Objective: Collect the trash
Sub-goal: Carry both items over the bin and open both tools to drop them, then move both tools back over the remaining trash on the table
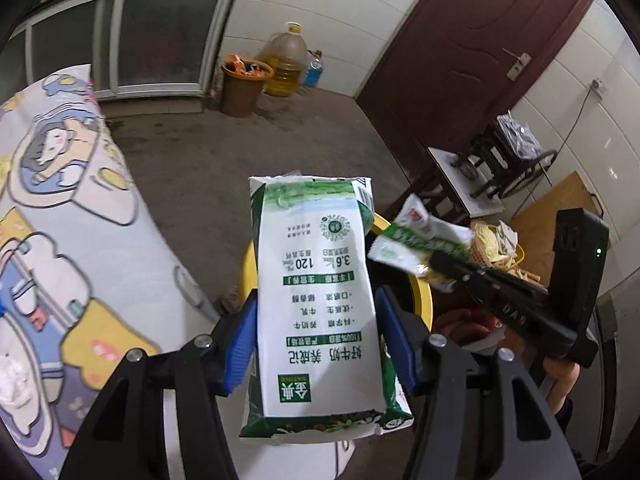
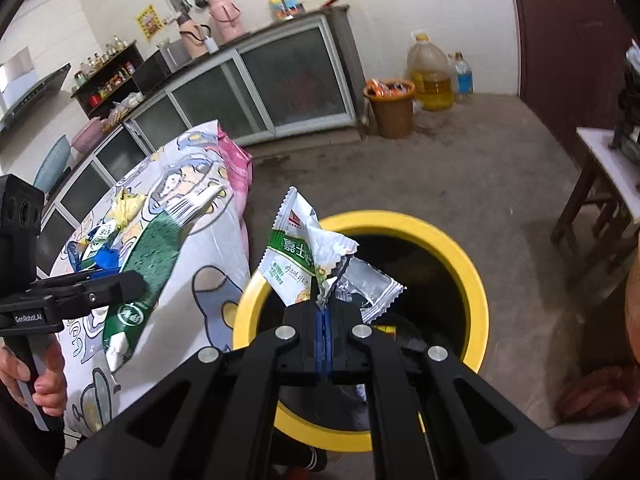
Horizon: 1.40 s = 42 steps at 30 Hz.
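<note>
Bare floor (image 2: 460,184) lies open beyond both tongs. The yellow-rimmed bin (image 2: 478,280) gapes under the right tongs (image 2: 325,300), clamped tight on a crumpled wrapper (image 2: 304,256). The left tongs (image 1: 316,336), half spread, grip a milk bag (image 1: 316,300) beside the counter (image 1: 60,200) edge.

Concrete floor (image 2: 460,168), white tiled wall (image 1: 320,4) — dark red door (image 1: 472,52), glass-fronted cabinet (image 2: 280,80).

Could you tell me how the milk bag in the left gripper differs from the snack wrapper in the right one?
The milk bag is large, flat and mostly smooth; the snack wrapper is small, crumpled and torn open, showing silver lining. The left gripper holds the bag with jaws part open, while the right gripper pinches the wrapper fully shut. Both are green and white.
</note>
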Motion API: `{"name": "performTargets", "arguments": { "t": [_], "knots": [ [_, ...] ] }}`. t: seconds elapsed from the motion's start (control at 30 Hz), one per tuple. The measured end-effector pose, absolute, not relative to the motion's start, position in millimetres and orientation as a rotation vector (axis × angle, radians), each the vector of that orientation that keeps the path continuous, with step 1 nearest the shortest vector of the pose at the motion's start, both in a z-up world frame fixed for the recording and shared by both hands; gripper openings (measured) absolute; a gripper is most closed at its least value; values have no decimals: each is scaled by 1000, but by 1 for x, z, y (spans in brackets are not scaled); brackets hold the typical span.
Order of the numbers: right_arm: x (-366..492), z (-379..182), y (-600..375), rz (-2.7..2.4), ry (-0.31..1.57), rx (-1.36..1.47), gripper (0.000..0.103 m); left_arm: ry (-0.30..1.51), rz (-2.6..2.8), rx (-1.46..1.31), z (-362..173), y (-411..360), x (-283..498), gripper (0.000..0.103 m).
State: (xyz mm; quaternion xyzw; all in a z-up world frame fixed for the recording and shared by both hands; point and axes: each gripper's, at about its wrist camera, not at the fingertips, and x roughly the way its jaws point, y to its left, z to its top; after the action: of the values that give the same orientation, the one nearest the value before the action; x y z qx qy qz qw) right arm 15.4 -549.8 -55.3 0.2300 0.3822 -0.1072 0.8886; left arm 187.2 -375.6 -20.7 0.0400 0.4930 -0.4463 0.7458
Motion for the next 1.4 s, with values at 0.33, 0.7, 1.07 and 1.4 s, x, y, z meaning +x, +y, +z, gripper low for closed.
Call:
{"name": "performTargets", "arguments": {
  "t": [0.33, 0.7, 1.07, 1.4],
  "knots": [
    [10, -87, -567, -276, 866, 541, 2, 1097, -992, 99, -41, -414, 190, 55],
    [7, -91, -579, -323, 894, 574, 3, 1096, -983, 105, -42, -428, 189, 55],
    [-9, -89, -590, -387, 874, 612, 55, 1065, -966, 60, -30, -421, 190, 84],
    [-8, -64, -571, -340, 810, 552, 49, 958, -912, 51, -7, -336, 191, 84]
  ]
}}
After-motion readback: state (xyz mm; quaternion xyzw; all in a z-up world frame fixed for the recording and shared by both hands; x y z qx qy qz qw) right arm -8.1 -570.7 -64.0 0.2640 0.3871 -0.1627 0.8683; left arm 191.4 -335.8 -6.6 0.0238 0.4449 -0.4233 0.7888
